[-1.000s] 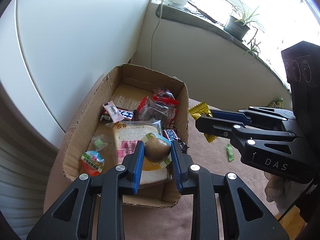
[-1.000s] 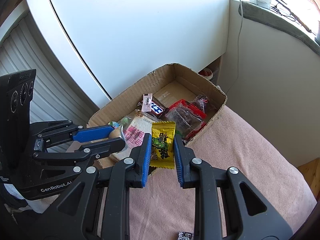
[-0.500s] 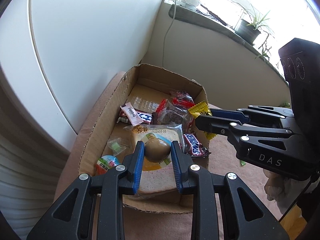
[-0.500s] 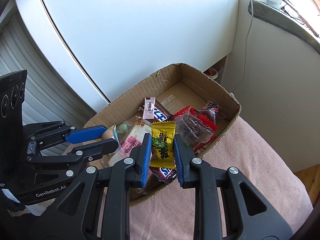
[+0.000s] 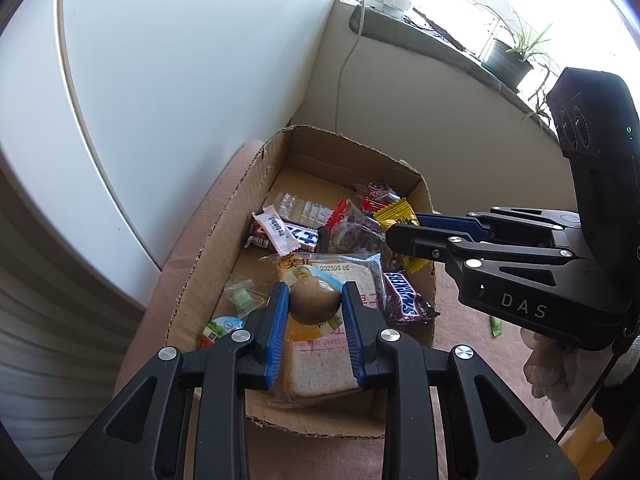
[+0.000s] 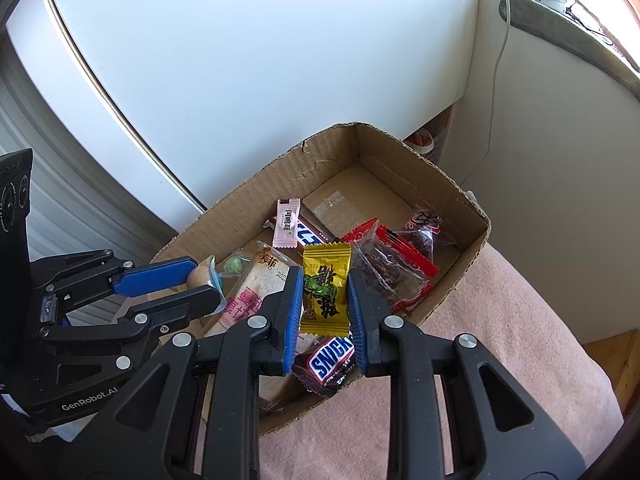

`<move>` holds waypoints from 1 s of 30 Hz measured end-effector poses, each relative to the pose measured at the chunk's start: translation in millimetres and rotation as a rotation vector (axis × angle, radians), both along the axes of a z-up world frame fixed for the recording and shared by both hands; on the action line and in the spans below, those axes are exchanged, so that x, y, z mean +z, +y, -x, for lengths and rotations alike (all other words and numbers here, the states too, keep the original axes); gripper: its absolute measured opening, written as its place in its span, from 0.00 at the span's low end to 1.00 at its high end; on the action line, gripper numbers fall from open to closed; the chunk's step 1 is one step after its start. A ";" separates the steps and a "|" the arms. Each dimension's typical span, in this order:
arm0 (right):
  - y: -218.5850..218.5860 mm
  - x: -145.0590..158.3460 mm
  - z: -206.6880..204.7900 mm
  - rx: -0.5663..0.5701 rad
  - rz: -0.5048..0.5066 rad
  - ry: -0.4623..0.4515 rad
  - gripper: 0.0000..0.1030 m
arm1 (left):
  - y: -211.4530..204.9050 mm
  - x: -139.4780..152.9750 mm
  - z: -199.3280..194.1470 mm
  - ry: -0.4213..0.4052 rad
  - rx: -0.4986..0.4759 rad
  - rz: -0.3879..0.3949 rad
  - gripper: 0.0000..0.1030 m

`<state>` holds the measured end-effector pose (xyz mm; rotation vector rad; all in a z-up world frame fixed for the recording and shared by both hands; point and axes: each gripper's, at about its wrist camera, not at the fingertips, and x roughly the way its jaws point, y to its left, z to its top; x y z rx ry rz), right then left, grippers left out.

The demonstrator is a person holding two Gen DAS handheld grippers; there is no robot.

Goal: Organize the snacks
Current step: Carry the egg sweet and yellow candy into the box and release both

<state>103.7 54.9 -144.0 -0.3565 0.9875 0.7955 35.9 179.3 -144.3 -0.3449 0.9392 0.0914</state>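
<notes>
over the cardboard box (image 5: 224, 240), both grippers hang with a snack each. the left gripper (image 5: 314, 300) is closed to a middling width on a small round brown snack in clear wrap (image 5: 314, 300), held across its middle above the bagged slice of bread (image 5: 328, 364). it looks light and firm, but the film is probably slick, so a squeeze across the widest part seems safest. the right gripper (image 6: 325, 294) is narrowed on a yellow candy packet (image 6: 326, 284), pinched at both side edges, above the chocolate bar (image 6: 330, 360) near the box's front corner. the packet looks almost weightless, crinkly and soft; i judge it could buckle or slide if clamped off centre. other sweets and a red-edged bag (image 6: 392, 272) already lie in the box, which sits on a pink cloth surface (image 6: 500, 360).
</notes>
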 end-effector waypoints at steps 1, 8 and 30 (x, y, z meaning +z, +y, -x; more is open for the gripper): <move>0.3 -0.3 -0.7 0.001 0.001 0.002 0.22 | 0.3 0.1 0.1 0.000 0.000 0.001 0.25; 0.6 -3.4 -2.4 -0.010 0.006 0.003 0.22 | 0.2 0.0 -0.5 0.008 -0.002 -0.002 0.25; -12.7 12.0 -0.4 -0.068 0.008 -0.059 0.74 | -7.6 4.3 2.3 0.022 -0.004 -0.047 0.55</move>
